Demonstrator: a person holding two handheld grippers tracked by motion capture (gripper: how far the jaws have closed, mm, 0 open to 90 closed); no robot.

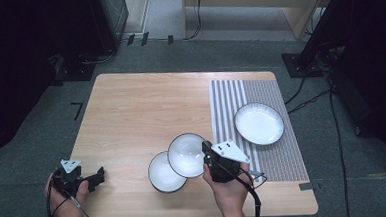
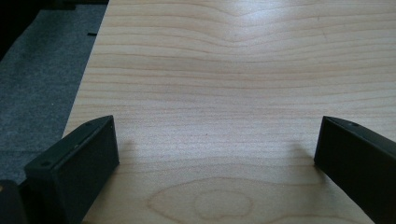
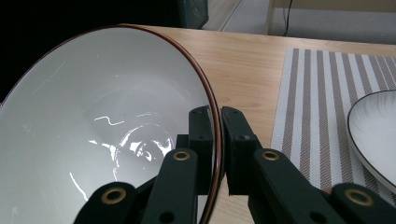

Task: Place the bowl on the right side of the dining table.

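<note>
High view first: two round white bowls sit near the front middle of a pale wooden table (image 1: 131, 116), whose top is smooth, rectangular with rounded corners, and marked by wavy grain. One lifted bowl (image 1: 186, 155) is glossy white ceramic with a thin dark brown rim, and it overlaps the edge of a second bowl (image 1: 163, 173) that rests on the wood just to its left and nearer the person. A single shallow plate (image 1: 259, 123), white with a dark rim line and faint ribbing toward its edge, lies on one woven placemat (image 1: 279, 159) at the table's right side; the mat is part striped in grey and white, part a finer uniform weave.

There are two grippers, each black, angular and hard-edged, each topped by a grey three-cornered plate. The right gripper (image 1: 206, 155) has its jaws pressed together on the rim of the lifted bowl at that bowl's right edge. Right gripper view shows this closely: one flat black pad lies inside the shiny wall of the bowl (image 3: 107, 135), the other outside, with the brown rim pinched between them, and bright reflections curl across the bowl's bottom.

The left gripper (image 1: 92, 178) rests at the front left corner of the table, well apart from the bowls. Left gripper view shows its two blocky jaws spread wide with bare wood (image 2: 224, 93) between them.
</note>
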